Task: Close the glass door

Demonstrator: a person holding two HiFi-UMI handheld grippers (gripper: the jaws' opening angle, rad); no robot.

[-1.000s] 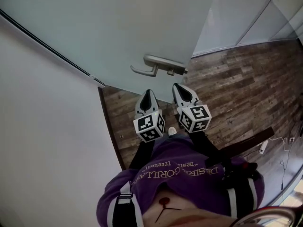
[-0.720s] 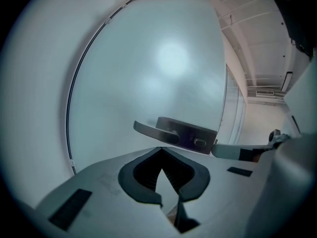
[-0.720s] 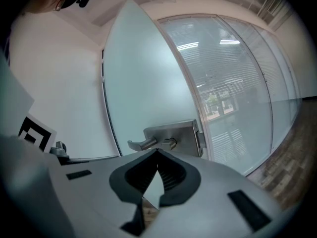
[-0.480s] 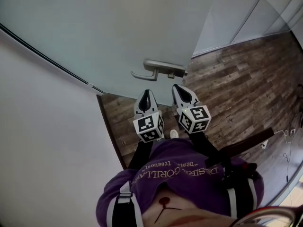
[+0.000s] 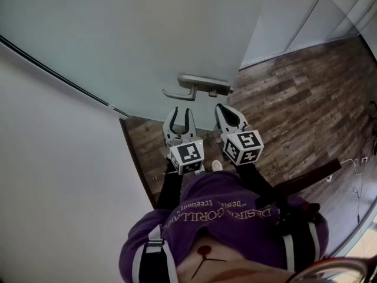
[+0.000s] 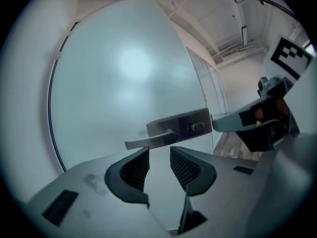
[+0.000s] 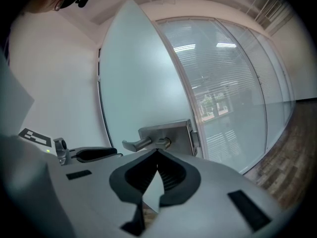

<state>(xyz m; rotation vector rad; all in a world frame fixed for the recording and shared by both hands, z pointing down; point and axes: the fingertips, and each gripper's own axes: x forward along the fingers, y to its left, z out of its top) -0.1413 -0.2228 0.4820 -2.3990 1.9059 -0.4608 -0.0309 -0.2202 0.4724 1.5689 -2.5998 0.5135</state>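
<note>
White wall point(image 5: 53, 175) fills the far left, well away from the lever handle point(image 5: 194, 86). Next to it hangs the glass door point(image 5: 147, 40), a frosted, pale blue-grey pane with a dark line along its wall side. Its free edge stands just right of the handle, with no frame against it.

Just below the handle, slightly to its left, we see the left tool point(image 5: 181, 112). Its jaws have just been opening and now stand partly apart, with nothing between the ribbed pads. The handle lies just ahead of them, not yet touched. It is brushed metal, its lever pointing toward the wall from a rectangular plate at the door's edge.

Below the handle's right end sits the right tool point(image 5: 221, 108), its jaws brought together on nothing. Farther right come the wood-plank floor point(image 5: 294, 99) and a glass partition point(image 7: 233, 83).

We judge the closing barely begun. The door is still swung open, and what remains is to grip the handle and bring the door to its frame.
</note>
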